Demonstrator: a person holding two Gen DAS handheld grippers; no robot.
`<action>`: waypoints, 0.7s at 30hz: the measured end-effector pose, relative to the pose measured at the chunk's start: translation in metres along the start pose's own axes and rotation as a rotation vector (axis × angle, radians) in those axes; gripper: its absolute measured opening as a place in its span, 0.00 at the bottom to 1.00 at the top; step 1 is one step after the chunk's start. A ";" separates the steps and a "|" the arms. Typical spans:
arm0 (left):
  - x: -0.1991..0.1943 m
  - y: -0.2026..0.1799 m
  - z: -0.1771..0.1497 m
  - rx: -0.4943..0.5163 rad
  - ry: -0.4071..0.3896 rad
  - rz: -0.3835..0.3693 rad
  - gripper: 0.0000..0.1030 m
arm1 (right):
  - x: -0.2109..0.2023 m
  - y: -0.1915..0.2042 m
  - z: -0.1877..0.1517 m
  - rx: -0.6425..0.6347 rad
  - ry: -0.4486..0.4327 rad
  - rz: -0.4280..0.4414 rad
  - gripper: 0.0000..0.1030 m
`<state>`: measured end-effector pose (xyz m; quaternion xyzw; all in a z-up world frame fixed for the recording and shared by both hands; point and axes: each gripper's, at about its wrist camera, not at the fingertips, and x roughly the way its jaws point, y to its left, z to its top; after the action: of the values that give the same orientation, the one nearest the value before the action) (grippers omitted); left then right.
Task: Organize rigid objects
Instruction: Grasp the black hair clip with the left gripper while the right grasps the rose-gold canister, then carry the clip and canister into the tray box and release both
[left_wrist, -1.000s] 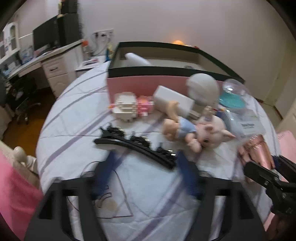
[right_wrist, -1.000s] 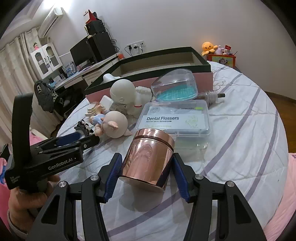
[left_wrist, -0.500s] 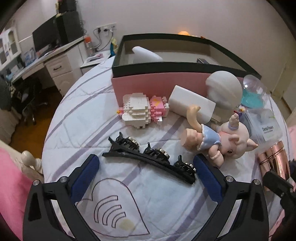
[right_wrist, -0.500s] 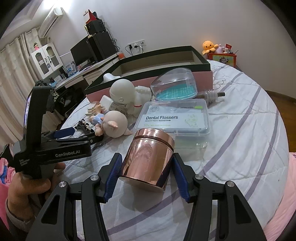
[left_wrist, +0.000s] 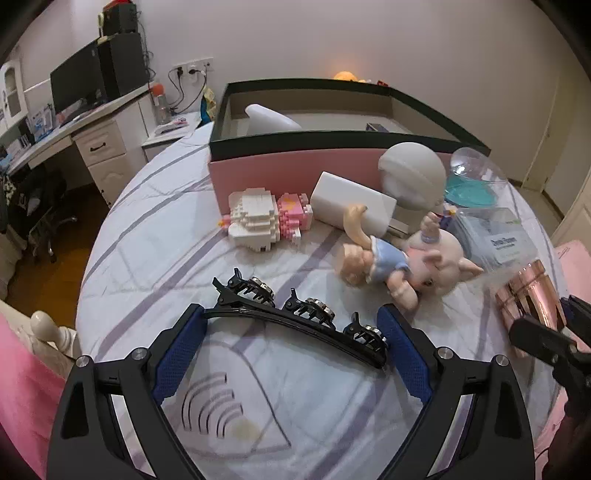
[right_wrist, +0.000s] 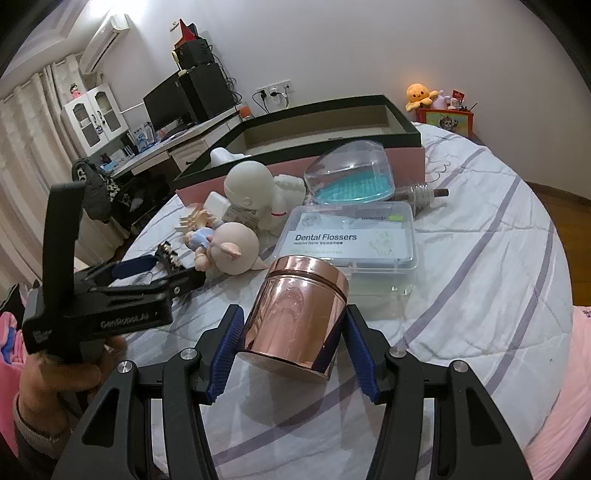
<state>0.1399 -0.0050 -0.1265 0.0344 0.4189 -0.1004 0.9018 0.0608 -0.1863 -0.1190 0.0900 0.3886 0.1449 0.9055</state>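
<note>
A black hair clip (left_wrist: 258, 291) with metal studs lies crosswise on the striped white bed cover. My left gripper (left_wrist: 291, 314) straddles it, and its jaws are closing. The blue pads (left_wrist: 177, 350) meet the clip's two ends. The clip (right_wrist: 168, 254) and the left gripper (right_wrist: 110, 295), in a person's hand, also show in the right wrist view. My right gripper (right_wrist: 293, 314) is shut on a rose-gold metal canister (right_wrist: 295, 302), which stands tilted on the cover. That canister (left_wrist: 528, 291) sits at the right edge of the left wrist view. A pink box (left_wrist: 295, 166) with a dark rim stands behind.
Between clip and box lie a pig doll (left_wrist: 406, 262), a white and pink block figure (left_wrist: 258, 221), a white block (left_wrist: 351, 203) and a white astronaut figure (left_wrist: 410, 173). A clear domed case (right_wrist: 347, 173) and a Dental Flossers box (right_wrist: 351, 240) lie ahead of the canister. A desk stands far left.
The left gripper spread wide around the hair clip, then narrowed until its pads reached the clip's ends. The right gripper and canister have not moved.
</note>
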 end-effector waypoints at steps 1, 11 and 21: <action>-0.004 0.000 -0.002 -0.008 -0.005 -0.002 0.91 | -0.002 0.001 0.000 -0.003 -0.003 0.002 0.54; -0.046 0.000 -0.012 -0.035 -0.083 -0.011 0.91 | -0.020 0.013 0.004 -0.034 -0.038 0.030 0.54; -0.092 -0.008 0.033 -0.005 -0.224 -0.019 0.91 | -0.049 0.020 0.062 -0.110 -0.136 0.031 0.54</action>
<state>0.1047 -0.0039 -0.0346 0.0165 0.3159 -0.1113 0.9421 0.0704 -0.1870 -0.0378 0.0556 0.3164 0.1738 0.9309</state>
